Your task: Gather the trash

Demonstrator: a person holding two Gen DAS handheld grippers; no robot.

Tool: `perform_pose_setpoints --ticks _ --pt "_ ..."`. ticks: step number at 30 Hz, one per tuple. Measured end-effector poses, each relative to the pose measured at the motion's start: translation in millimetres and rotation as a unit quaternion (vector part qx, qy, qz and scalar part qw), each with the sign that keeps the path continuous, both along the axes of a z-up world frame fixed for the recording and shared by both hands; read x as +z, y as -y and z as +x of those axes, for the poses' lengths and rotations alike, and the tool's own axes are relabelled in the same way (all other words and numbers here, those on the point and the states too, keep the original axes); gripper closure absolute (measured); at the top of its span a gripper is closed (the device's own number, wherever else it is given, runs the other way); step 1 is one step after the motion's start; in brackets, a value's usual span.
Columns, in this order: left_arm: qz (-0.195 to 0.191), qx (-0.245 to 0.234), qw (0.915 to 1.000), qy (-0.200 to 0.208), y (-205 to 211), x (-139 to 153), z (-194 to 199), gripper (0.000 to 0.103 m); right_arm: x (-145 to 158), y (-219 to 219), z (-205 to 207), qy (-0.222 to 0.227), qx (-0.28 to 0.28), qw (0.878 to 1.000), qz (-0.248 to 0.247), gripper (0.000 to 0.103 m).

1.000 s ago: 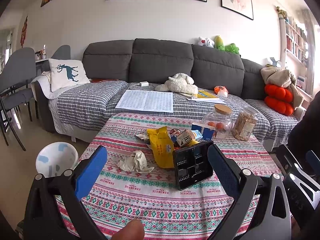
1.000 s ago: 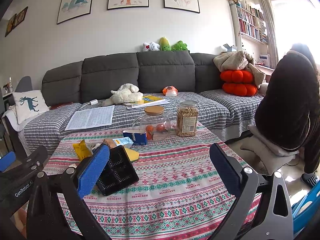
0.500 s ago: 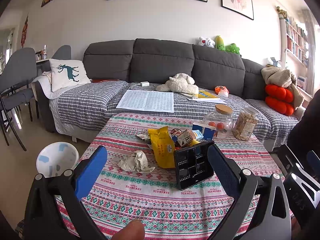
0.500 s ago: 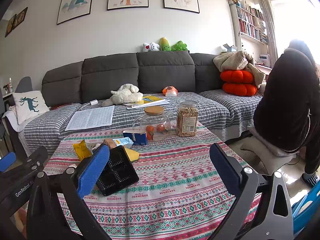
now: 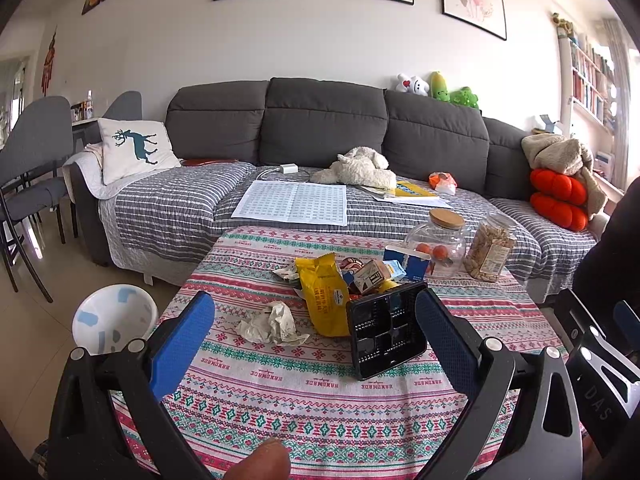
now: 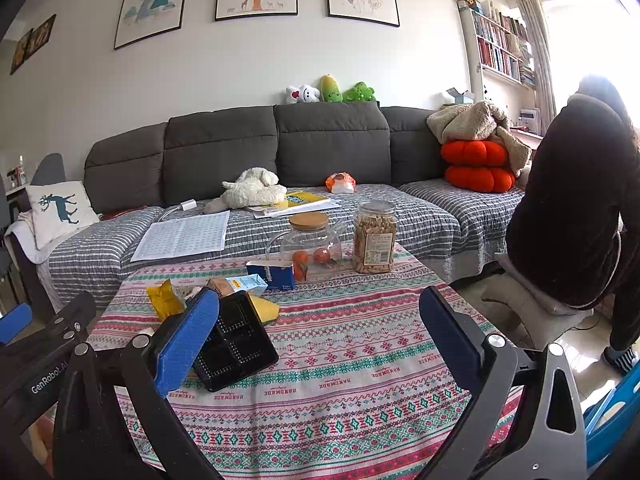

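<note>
Trash lies on a table with a patterned cloth [image 5: 304, 392]: a crumpled white paper [image 5: 272, 324], a yellow snack bag [image 5: 322, 300], a black plastic tray [image 5: 386, 334], small cartons [image 5: 372, 278] and a blue box [image 5: 412, 266]. My left gripper [image 5: 316, 334] hangs open over the near side of the table, short of the trash, holding nothing. In the right wrist view the black plastic tray [image 6: 236, 346] sits behind the left finger, with the yellow snack bag [image 6: 164, 298] and the blue box [image 6: 272, 274] beyond. My right gripper [image 6: 320, 332] is open and holds nothing.
A white bin [image 5: 114, 322] stands on the floor left of the table. Two clear jars [image 5: 438, 242] [image 5: 490, 250] stand at the table's far right. A grey sofa [image 5: 320, 184] with papers and a plush toy lies behind. A person in dark clothes [image 6: 572, 216] sits at the right.
Both views have shifted only slightly. Nothing was taken hold of and both grippers stay open.
</note>
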State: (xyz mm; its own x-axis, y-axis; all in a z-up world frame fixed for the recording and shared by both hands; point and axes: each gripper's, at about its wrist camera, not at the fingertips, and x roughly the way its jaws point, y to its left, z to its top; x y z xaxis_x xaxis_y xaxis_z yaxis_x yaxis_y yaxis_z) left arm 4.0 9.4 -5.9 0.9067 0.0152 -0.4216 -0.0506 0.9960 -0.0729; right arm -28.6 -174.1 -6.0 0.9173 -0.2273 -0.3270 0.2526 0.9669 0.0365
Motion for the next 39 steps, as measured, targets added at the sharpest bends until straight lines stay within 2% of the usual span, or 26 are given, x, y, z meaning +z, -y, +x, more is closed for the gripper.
perform_pose_setpoints --ticks 21,25,28,33,36,39 --pt "0.002 0.002 1.0 -0.007 -0.4 -2.8 2.0 0.006 -5.3 -3.0 4.4 -0.007 0.008 1.0 0.006 0.007" --pt "-0.015 0.007 0.9993 -0.033 -8.7 -9.5 15.3 0.006 -17.2 5.6 19.3 -0.046 0.024 0.998 0.037 0.007" --pt "-0.028 0.012 0.9976 -0.062 -16.0 -18.5 29.1 0.006 -33.7 17.1 37.5 -0.094 0.033 0.993 0.067 0.007" --pt "-0.022 0.016 0.9942 -0.104 -19.6 -34.6 52.1 0.006 -67.7 35.1 63.4 -0.163 0.042 0.981 0.099 0.007" --pt "-0.05 0.017 0.9891 -0.137 -30.8 -43.0 70.3 0.006 -82.9 45.7 68.8 -0.183 0.041 0.976 0.11 0.007" --pt "-0.108 0.007 0.979 -0.172 -46.5 -50.2 94.8 0.006 -97.4 57.8 75.6 -0.202 0.044 0.97 0.129 0.007"
